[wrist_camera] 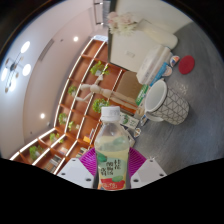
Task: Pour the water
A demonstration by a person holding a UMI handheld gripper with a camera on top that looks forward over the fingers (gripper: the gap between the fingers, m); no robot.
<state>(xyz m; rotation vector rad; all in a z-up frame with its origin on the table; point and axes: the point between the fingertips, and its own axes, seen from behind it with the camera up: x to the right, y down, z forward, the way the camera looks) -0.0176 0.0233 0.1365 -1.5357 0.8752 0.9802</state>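
The clear plastic water bottle with a white cap and a green-and-pink label [111, 150] sits squarely between the two fingers of the gripper [111, 165], and the whole room looks tilted around it, so the bottle appears to be lifted and carried at a lean rather than standing on anything. Holding it by the labelled lower body keeps the capped neck free and pointing forward, which suits a pour. The purple pads [89, 160] press against the label on both sides with no gap that I can make out, so the gripper is pinched closed on the bottle, only as wide as the bottle itself.

Beyond the bottle stands a white cup-like vessel in a wire holder [166, 98], probably the target, well apart from the neck. The cap looks to be on, so no water can flow yet. Wooden shelving with green plants [85, 95] fills the background.
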